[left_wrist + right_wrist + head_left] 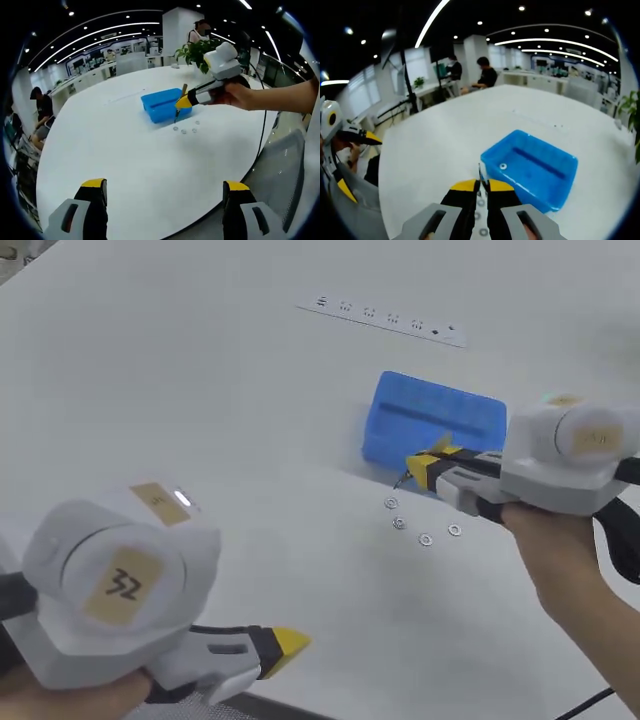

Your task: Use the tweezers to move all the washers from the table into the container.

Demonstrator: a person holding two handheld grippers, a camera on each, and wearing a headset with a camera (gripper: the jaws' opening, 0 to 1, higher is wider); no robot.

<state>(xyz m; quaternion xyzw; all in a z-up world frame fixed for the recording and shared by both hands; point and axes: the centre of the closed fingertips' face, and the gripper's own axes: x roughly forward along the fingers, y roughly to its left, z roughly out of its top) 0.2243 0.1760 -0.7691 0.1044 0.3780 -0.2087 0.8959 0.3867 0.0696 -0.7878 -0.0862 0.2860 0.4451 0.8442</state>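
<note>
Right gripper: jaws pressed together on the tweezers, right of centre in the head view, at the lower edge of the blue container as framed. Left gripper: jaws spread wide with nothing between them, at lower left of the head view. Four washers lie flat on the white table in a loose cluster just below the container, lower centre-right. One washer sits inside the container, near its left wall in the right gripper view. The tweezers' long axis runs along the gripper's jaws, tip slanting down and left toward the uppermost washer of the cluster. Tweezer tips apart or closed: too small to tell. Judgement: the washers look light, thin, stiff and smooth. Lying flush, they are likely to skate or flip. Best taken across the ring, one tip through the hole and one outside the rim.
</note>
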